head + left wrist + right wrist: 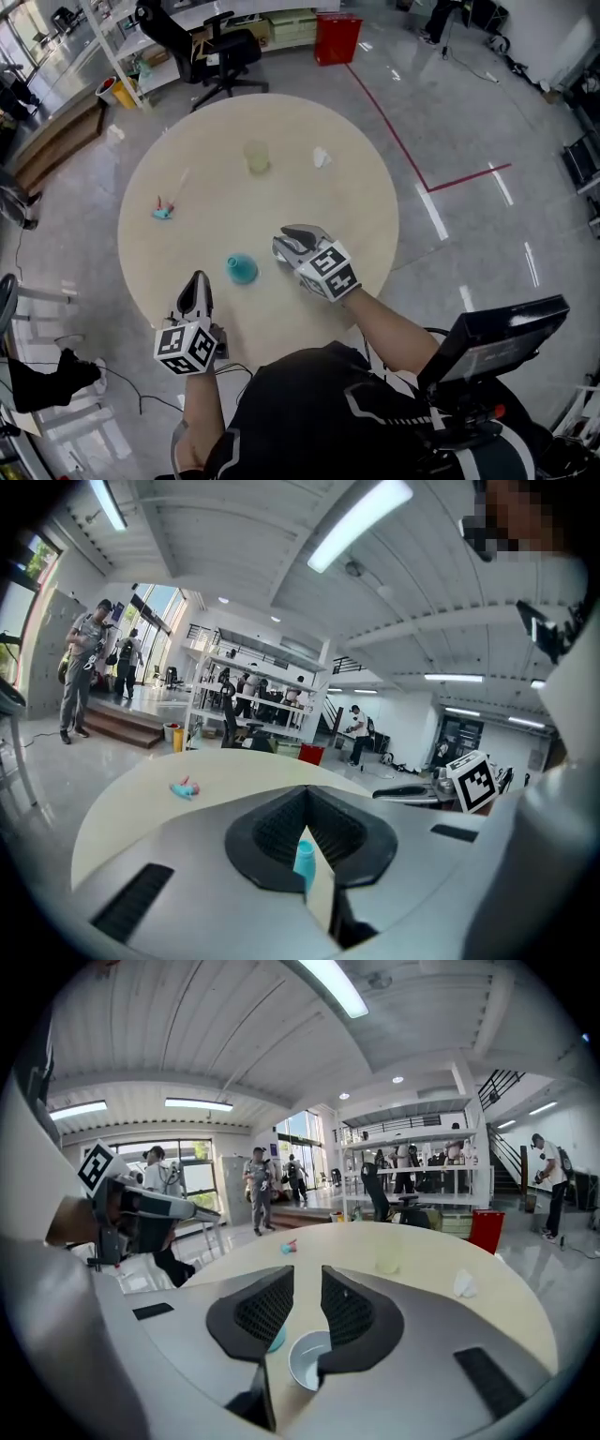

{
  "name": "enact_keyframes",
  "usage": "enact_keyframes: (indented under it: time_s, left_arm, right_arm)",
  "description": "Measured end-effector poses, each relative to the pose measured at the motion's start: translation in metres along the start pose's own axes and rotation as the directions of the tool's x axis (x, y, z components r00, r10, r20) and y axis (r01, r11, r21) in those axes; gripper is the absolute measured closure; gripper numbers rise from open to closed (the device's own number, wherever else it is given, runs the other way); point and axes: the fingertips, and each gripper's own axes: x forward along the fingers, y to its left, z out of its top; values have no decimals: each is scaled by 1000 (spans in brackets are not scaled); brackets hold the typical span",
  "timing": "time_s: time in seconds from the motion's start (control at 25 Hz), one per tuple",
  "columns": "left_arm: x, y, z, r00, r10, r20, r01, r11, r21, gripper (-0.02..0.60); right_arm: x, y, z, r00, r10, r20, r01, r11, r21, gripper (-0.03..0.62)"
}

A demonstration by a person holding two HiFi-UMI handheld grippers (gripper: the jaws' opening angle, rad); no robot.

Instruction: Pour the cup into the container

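Observation:
A small grey-white cup [305, 1361] sits low between the jaws of my right gripper [307, 1288]. The right jaw hides its right side and the left jaw stands close at its rim, so the jaws look shut on it. In the head view this gripper [292, 240] is at the table's near middle. A pale translucent container [256, 157] [387, 1264] stands upright further back. A teal cone-shaped piece [241, 269] [304, 860] stands between both grippers. My left gripper [197, 279] [307, 803] is shut and holds nothing, near the front edge.
On the round beige table [356, 216] lie a white crumpled scrap [322, 157] and a small teal and pink object [163, 210]. Beyond the table are a black office chair [220, 52], a red bin [336, 37] and a red floor line [394, 131]. People stand in the background.

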Motion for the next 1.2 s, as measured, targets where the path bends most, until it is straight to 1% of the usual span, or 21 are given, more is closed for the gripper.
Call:
enact_keyframes:
  time_s: [0.12, 0.2, 0.32, 0.56, 0.68, 0.76, 0.92, 1.0, 1.12, 1.2]
  left_arm:
    - [-2, -12, 10, 999, -19, 26, 19, 1000, 1, 581]
    - [-3, -17, 10, 999, -27, 26, 27, 1000, 2, 581]
    - [-9, -27, 6, 1000, -27, 13, 27, 1000, -13, 582]
    - [-21, -52, 6, 1000, -22, 1, 22, 999, 32, 582]
    - [-33, -77, 5, 999, -37, -3, 37, 998, 49, 583]
    - [-42, -84, 6, 999, -42, 8, 42, 997, 60, 581]
    - [-78, -78, 2, 999, -28, 22, 26, 996, 84, 581]
    - [-101, -77, -4, 999, -43, 33, 40, 994, 97, 581]
    - [-138, -73, -23, 997, -66, 48, 60, 991, 118, 581]
    - [-167, -69, -41, 997, -71, 33, 67, 990, 125, 581]
  right_arm:
    - [-8, 1, 11, 1000, 0, 24, 0, 1000, -4, 550]
    - [-11, 2, 12, 1000, 6, 20, -6, 1000, -22, 569]
    - [-23, 3, 13, 1000, 17, 19, -17, 999, -27, 576]
    - [-45, 5, 31, 998, 49, 44, -47, 998, -53, 582]
    - [-70, 11, 35, 997, 64, 49, -60, 996, -72, 582]
    - [-78, 17, 42, 995, 68, 67, -63, 995, -80, 582]
    - [-91, 47, 47, 994, 65, 89, -58, 995, -77, 582]
    - [-102, 65, 44, 993, 50, 105, -42, 996, -83, 582]
    - [-117, 94, 36, 991, 16, 133, -5, 997, -81, 582]
    - [-131, 116, 25, 990, -16, 137, 25, 997, -66, 582]
